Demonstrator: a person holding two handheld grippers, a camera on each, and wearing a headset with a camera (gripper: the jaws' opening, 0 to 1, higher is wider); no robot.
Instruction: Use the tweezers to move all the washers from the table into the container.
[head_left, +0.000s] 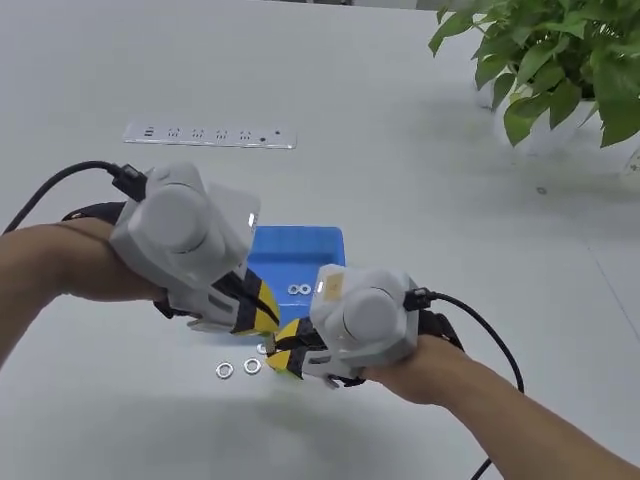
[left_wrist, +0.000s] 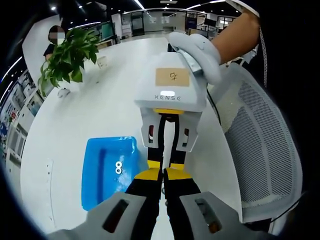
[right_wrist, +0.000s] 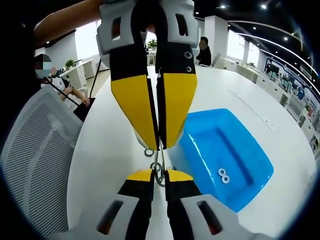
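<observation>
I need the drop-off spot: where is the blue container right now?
In the head view the blue container sits mid-table just beyond the left tool and right tool, holding two washers, with the power strip farther back.

Blue container holds two washers; two loose washers lie just outside it
</observation>
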